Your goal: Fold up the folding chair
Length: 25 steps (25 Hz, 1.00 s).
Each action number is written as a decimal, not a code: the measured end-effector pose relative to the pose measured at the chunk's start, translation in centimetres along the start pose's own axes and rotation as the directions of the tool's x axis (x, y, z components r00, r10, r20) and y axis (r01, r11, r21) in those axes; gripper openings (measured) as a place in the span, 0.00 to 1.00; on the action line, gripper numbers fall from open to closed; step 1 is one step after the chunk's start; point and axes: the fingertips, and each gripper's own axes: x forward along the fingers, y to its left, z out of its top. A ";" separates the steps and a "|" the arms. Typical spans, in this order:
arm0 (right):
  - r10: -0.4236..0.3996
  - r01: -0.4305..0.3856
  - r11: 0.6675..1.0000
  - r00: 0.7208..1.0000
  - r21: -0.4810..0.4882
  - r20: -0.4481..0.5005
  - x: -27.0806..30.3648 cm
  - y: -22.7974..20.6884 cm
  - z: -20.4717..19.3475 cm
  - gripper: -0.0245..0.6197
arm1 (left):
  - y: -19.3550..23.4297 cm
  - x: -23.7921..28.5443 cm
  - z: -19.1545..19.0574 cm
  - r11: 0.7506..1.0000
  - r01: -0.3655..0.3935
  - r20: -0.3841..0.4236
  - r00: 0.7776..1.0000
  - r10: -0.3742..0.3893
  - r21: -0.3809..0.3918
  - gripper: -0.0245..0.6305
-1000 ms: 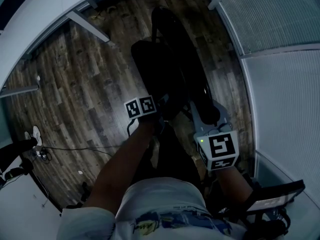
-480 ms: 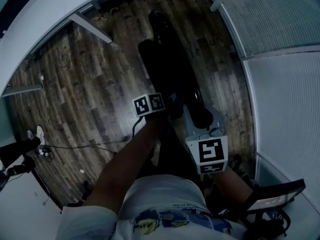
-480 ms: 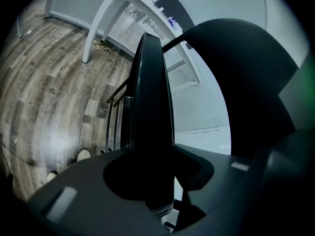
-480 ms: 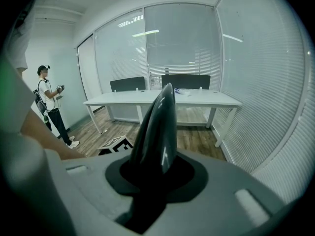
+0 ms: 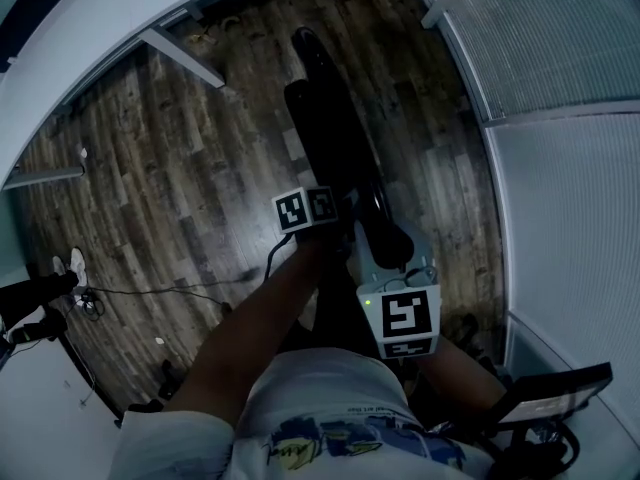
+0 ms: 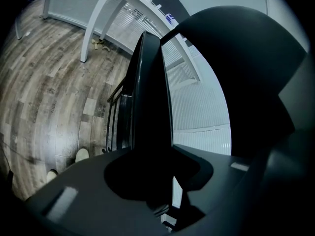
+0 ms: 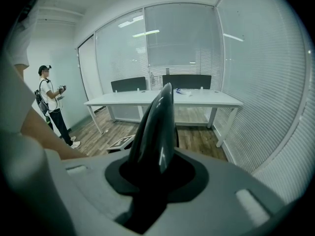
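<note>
Roughly overhead first, head view: the folding chair (image 5: 335, 128) stands on the wood floor (image 5: 180, 178), directly ahead of the person. It shows edge-on as one narrow dark slab, so I judge it nearly folded. The left gripper (image 5: 328, 220) and right gripper (image 5: 386, 246) both meet its near end, close together.

Left gripper view: a flat black panel (image 6: 150, 102), probably the seat, runs straight into the jaw gap. The jaws stand narrow and are clamped on its edge. A second, curved dark shape (image 6: 236, 58) rises just beside it. Thin frame tubes (image 6: 115, 117) show on the panel's floor side.

Right gripper view: a glossy black rim (image 7: 157, 122), likely the backrest, fills the gap between the jaws. They have just been easing apart, but the rim looks touched on both sides, so I read it as held. Beyond it are a white table (image 7: 197, 98) and a standing person (image 7: 51, 107).

Handling, as a judgement:
- It looks rigid throughout, with nothing that would flex or crush.
- It should be moderately heavy and top-heavy once flat.
- The sheen suggests a slippery surface, so a slack grip could slide.
- The best holds are the panel edges, well clear of the closing gap between the panels.
</note>
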 end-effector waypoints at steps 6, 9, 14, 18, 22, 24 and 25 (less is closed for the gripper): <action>0.027 -0.027 0.999 1.000 -0.035 -0.007 0.6 1.5 0.1 0.19 | -1.1 1.0 0.1 1.000 -0.013 -0.017 1.000 0.013 -0.013 0.24; 0.039 -0.040 0.998 0.999 -0.050 -0.009 0.8 1.7 0.1 0.19 | -1.4 1.5 0.1 0.999 -0.014 -0.024 1.000 0.013 -0.040 0.24; 0.048 -0.048 0.996 0.999 -0.069 -0.011 1.1 2.3 0.6 0.19 | -1.4 1.3 0.2 0.997 -0.014 -0.029 0.999 0.012 -0.071 0.24; 0.045 -0.047 0.994 0.999 -0.095 -0.015 1.3 2.6 1.0 0.19 | -1.4 1.0 0.6 0.997 -0.008 -0.028 1.000 0.006 -0.078 0.24; 0.052 -0.053 0.993 0.999 -0.109 -0.011 1.2 2.5 1.7 0.18 | -1.7 0.6 1.1 0.995 -0.001 -0.002 1.000 0.001 -0.102 0.23; 0.064 -0.065 0.991 0.998 -0.117 -0.011 1.1 2.7 2.2 0.17 | -1.8 0.1 1.2 0.993 -0.002 0.010 1.000 0.003 -0.121 0.23; 0.070 -0.071 0.990 0.997 -0.122 -0.013 1.2 2.8 2.5 0.17 | -1.7 -0.2 1.4 0.991 -0.003 0.016 1.000 0.005 -0.132 0.23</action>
